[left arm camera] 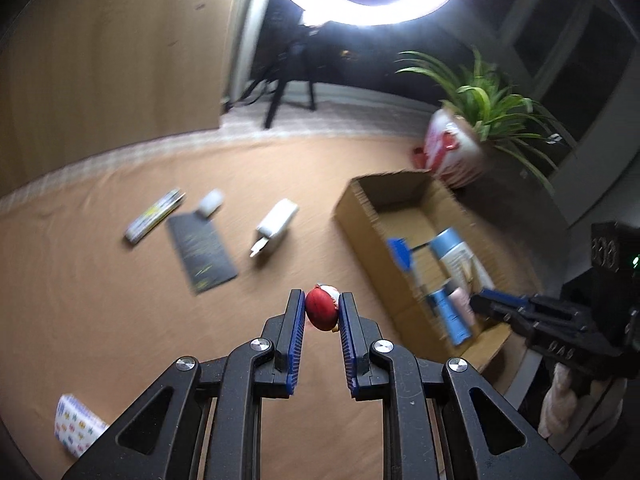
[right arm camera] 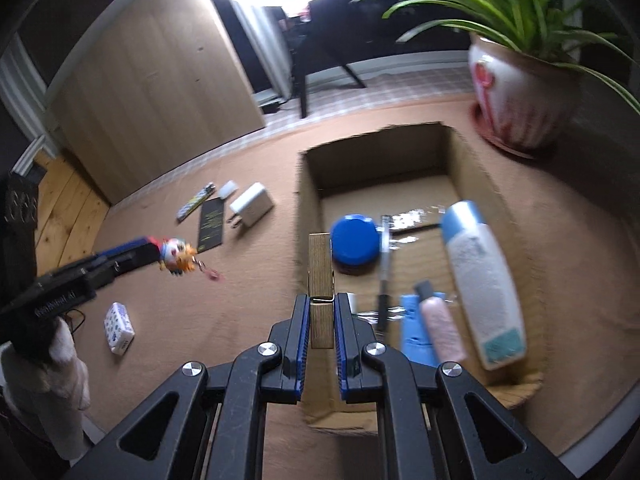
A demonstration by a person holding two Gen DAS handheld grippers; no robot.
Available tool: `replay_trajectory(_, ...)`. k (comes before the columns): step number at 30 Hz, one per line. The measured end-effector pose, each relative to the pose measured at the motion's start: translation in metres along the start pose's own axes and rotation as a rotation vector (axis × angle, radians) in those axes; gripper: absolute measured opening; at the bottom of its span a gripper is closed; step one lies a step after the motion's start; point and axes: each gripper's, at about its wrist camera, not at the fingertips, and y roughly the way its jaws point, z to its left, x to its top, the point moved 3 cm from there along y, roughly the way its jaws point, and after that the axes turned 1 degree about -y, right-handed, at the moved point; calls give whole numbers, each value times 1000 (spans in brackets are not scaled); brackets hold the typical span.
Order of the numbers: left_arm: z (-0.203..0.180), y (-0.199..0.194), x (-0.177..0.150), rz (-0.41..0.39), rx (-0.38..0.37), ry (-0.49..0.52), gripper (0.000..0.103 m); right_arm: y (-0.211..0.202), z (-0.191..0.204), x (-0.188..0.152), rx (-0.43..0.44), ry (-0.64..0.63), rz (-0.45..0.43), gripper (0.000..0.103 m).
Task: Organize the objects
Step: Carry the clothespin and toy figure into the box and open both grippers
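Observation:
My left gripper (left arm camera: 322, 310) is shut on a small clown keychain figure (left arm camera: 320, 308), red from behind; in the right wrist view the figure (right arm camera: 176, 256) hangs above the table at the left gripper's tip, left of the box. My right gripper (right arm camera: 321, 312) is shut on a wooden clothespin (right arm camera: 321, 276) and holds it over the near left wall of the open cardboard box (right arm camera: 472, 152). The box holds a white and blue bottle (right arm camera: 484, 280), a blue round lid (right arm camera: 354, 242), a pink tube (right arm camera: 440, 328), a blue item and a pen.
On the brown tabletop left of the box lie a white charger (right arm camera: 250, 206), a black card (right arm camera: 211, 224), a striped flat pack (right arm camera: 194, 200), a small white block (right arm camera: 228, 190) and a patterned tissue pack (right arm camera: 119, 328). A potted plant (right arm camera: 516, 92) stands behind the box.

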Motion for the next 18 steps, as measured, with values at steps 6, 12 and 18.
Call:
replay_trajectory(6, -50, 18, 30, -20, -45, 64, 18, -7, -25, -4, -31, 27, -5, 11)
replay_trajectory(12, -85, 50, 46, 1, -60, 101, 18, -11, -36, -6, -44, 34, -9, 11)
replay_trajectory(18, -107, 77, 49, 31, -66, 125, 18, -9, -43, -5, -53, 43, -5, 11)
